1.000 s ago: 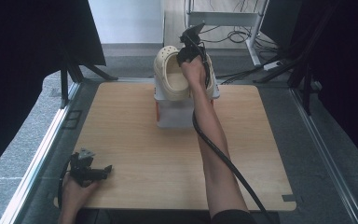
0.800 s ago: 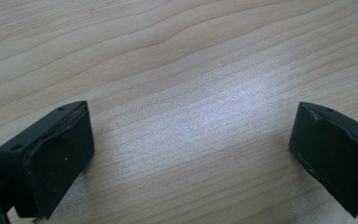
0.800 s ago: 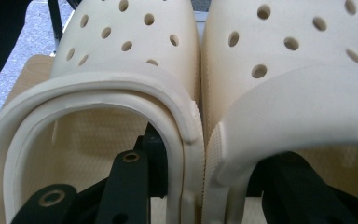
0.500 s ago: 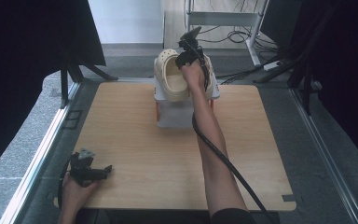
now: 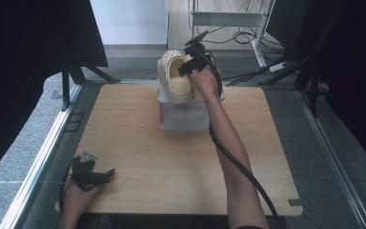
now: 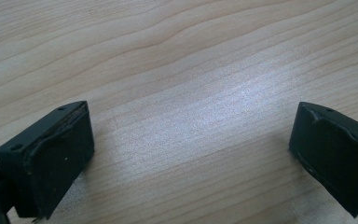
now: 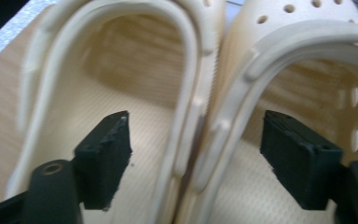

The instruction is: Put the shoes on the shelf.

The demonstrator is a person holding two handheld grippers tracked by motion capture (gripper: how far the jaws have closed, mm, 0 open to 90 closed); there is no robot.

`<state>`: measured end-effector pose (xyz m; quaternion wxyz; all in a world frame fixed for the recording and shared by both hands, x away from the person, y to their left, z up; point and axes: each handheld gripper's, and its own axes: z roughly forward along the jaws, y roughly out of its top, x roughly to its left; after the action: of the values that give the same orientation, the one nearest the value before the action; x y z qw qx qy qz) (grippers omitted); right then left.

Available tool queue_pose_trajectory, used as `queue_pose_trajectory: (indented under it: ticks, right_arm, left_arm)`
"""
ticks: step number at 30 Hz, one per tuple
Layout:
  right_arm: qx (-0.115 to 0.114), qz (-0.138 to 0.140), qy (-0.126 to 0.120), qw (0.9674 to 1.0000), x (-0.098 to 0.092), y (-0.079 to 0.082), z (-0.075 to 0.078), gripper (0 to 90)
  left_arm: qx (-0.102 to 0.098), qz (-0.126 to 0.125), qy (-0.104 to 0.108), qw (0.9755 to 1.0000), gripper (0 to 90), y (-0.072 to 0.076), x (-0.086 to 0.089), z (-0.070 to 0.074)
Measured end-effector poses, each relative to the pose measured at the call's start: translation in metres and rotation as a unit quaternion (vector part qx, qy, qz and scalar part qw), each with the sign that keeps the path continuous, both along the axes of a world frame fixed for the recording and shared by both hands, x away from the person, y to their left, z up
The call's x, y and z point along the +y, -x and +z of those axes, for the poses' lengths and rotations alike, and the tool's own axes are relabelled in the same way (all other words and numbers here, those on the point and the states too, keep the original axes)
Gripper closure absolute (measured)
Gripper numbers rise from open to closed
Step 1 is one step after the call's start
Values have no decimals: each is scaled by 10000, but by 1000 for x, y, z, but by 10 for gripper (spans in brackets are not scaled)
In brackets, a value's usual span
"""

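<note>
Opening right hand-held gripper [image 7: 196, 154] straddles clogs' [image 7: 205, 93] touching walls.

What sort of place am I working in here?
Probably a lab or recording workstation: a light wooden tabletop ringed by black curtains, a metal rail frame along its edge, and loose cables on the floor behind.

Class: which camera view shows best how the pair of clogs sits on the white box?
The high view: the clogs lean together atop the white box. The right gripper view shows their openings close up, one jaw inside each, not the box. The left gripper view shows bare tabletop.
</note>
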<state>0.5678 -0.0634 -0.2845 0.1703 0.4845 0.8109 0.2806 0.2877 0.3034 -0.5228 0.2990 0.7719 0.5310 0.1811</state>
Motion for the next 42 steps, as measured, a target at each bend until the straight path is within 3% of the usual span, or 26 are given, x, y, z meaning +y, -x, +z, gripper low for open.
queue_pose_trajectory:
  ticks: [5, 11, 16, 21, 28, 42]
  right_arm:
    - [-27, 234, 105, 9997, 1, 11, 3, 173]
    - [-71, 528, 1, 9986, -4, 28, 9, 124]
    - [-179, 818, -66, 9965, -11, 42, 13, 0]
    - [-275, 1021, 27, 9944, -16, 53, 11, 0]
    - [-306, 1205, -113, 9922, -29, 70, 7, 0]
    - [-266, 1728, -91, 9846, -43, 124, -6, 0]
  left_arm:
    - [1, 0, 1, 10000, 0, 0, 0, 0]
    - [15, 5, 10, 10000, 0, 0, 0, 0]
    - [14, 7, 14, 10000, 0, 0, 0, 0]
    - [14, 6, 13, 10000, 0, 0, 0, 0]
    - [-16, 24, 6, 10000, 0, 0, 0, 0]
    - [-32, 21, 1, 10000, 0, 0, 0, 0]
